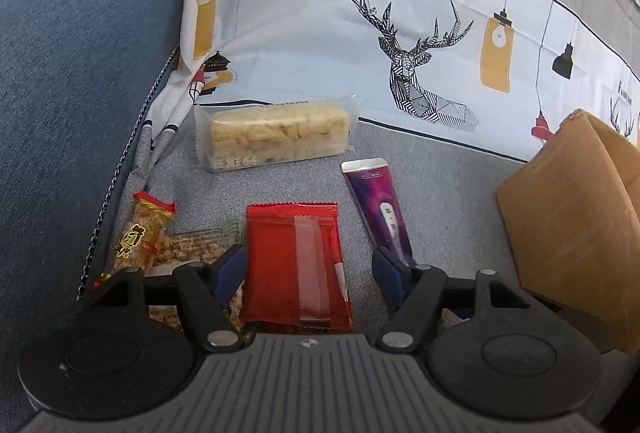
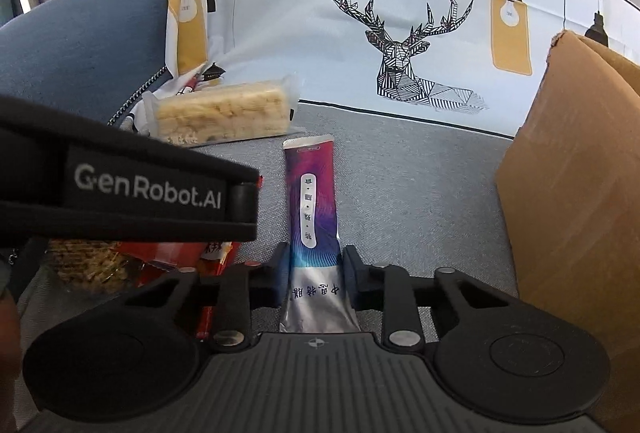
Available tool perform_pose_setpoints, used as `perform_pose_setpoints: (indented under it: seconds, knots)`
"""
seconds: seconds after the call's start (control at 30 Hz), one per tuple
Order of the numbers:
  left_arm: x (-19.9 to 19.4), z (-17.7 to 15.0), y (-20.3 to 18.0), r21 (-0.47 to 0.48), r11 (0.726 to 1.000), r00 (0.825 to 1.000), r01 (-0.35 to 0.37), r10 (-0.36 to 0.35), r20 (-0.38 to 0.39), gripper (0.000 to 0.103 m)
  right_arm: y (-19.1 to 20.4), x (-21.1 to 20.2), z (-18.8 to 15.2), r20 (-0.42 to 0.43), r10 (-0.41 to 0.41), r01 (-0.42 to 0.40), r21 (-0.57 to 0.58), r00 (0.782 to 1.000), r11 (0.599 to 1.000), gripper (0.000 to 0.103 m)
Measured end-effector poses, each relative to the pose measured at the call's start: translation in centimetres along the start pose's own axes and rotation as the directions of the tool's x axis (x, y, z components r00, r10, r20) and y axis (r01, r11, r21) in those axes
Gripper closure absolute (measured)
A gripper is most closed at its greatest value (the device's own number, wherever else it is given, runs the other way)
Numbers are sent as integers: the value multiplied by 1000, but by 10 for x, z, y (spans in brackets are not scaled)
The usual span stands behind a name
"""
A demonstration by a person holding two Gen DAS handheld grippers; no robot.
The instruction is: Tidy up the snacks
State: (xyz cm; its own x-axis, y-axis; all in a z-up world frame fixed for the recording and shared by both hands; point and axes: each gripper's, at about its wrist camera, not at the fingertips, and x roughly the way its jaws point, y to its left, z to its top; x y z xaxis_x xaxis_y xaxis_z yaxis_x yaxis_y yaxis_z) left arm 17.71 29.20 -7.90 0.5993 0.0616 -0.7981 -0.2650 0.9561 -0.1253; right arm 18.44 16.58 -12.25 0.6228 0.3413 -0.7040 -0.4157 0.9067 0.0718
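**Right claw pinches purple sachet; left claw spread over red packet**

Right claw (image 2: 314,273): pads pressed on both side edges of the purple sachet (image 2: 312,209). Sachet lies lengthwise between the fingers, silver end toward the camera, purple end pointing at the deer-print cloth (image 2: 400,33). It rests on the grey sofa seat (image 2: 420,193).

Left claw (image 1: 310,271): jaws spread. Red packet (image 1: 294,261) lies flat between the fingers. The left pad looks close to its edge, contact unclear; the right pad is clearly apart from it. Not gripped.

Places relative to the red packet, left wrist view:
- Purple sachet (image 1: 380,209) just to the right, angled, its lower end by the right finger (image 1: 390,275).
- Peanut-candy bar (image 1: 140,233) in clear wrap with red ends, to the left, by the blue sofa cushion (image 1: 80,73).
- A second printed nut-snack wrapper (image 1: 192,245) between that bar and the red packet, partly under the left finger (image 1: 228,269).
- Clear-wrapped pale crispy bar (image 1: 276,137) beyond it, against the cloth.
- Cardboard box (image 1: 568,233) well to the right, past the sachet.

Right wrist view: the left gripper body (image 2: 140,189) crosses the left side, covering most of the red packet (image 2: 168,253). Crispy bar (image 2: 224,113) is up-left of the sachet, cardboard box (image 2: 580,173) on the right.
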Motion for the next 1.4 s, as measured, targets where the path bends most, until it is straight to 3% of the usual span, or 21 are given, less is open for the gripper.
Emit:
perform_pose_setpoints:
  seconds: [0.1,0.13,0.23,0.37,0.63,0.93,1.1,1.13,1.23,1.4]
  knots:
    - [-1,0,1,-4,1000,1000,-7,7,-5,39,-5,-3,-1,-1,3,-3,41,1000,999,80]
    - [-1,0,2,-13,1000,1000,0,0,-12,51,-7,-4,-2,-3,4,-4,54,1000,999,80]
    - [3,0,10,-67,998,999,2,-5,-43,61,-11,-9,-2,-9,16,-15,84,1000,996,80]
    - [-1,1,17,-121,992,999,17,-21,-32,66,-11,-18,-2,-23,45,-43,92,999,995,80]
    - [-30,-11,35,-249,964,995,90,-95,-6,66,-7,-52,-18,-69,96,-91,66,993,994,80]
    - [-70,-56,40,-303,944,984,132,-161,-75,66,-10,-102,-63,-164,147,-136,75,975,988,80]
    - [-80,-86,27,-202,978,976,54,-94,-195,64,-5,-113,-88,-233,149,-141,53,961,989,75]
    - [-81,-89,26,-192,980,975,42,-83,-206,63,-3,-115,-90,-236,155,-150,41,959,988,75]
    - [-82,-95,24,-157,988,972,6,-43,-229,58,-1,-121,-92,-230,159,-160,18,960,987,57]
    - [-79,-98,24,-129,991,968,-19,-14,-249,47,-8,-112,-88,-224,165,-155,62,961,986,56]
